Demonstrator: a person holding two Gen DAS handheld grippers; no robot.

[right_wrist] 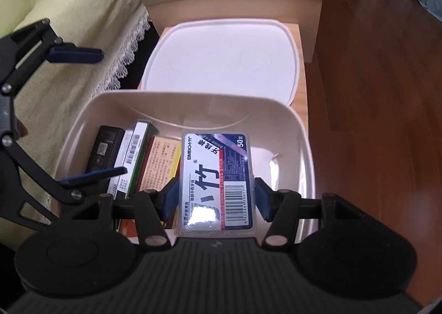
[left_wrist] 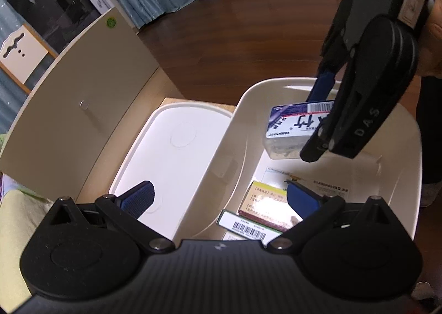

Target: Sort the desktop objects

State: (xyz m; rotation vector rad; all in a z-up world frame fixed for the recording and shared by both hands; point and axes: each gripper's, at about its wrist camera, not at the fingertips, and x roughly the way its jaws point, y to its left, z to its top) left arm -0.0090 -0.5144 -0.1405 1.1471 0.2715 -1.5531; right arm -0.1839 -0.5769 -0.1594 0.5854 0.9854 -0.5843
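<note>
Clear plastic is what the right gripper [right_wrist: 215,198] has between its blue pads [right_wrist: 171,198], a flat floss box [right_wrist: 216,184] with a blue and white label, pinched across its short width so its long axis runs straight out ahead of the fingers and tips down toward the bin [right_wrist: 304,142]. From the left wrist view you can see that same box [left_wrist: 295,126] hanging just inside the bin's rim, above the floor of it and not touching anything yet, as far as I can tell through the glare. So the thing the next bit turns on is pretty simple: the free patch of bin floor is directly under and a little beyond the box, on the side away from the cartons [right_wrist: 129,153] that are stacked on edge along the other wall. Drop it along its length there and it should lie flat next to them; swing it the other way and it lands on the yellow-and-red pack [left_wrist: 262,203]. The left gripper [left_wrist: 221,198] is spread wide with nothing in it, one finger over the white lid [left_wrist: 179,134] beside the bin and the other over the cartons, so it's close but has no part in this. The right hand does the placing.
</note>
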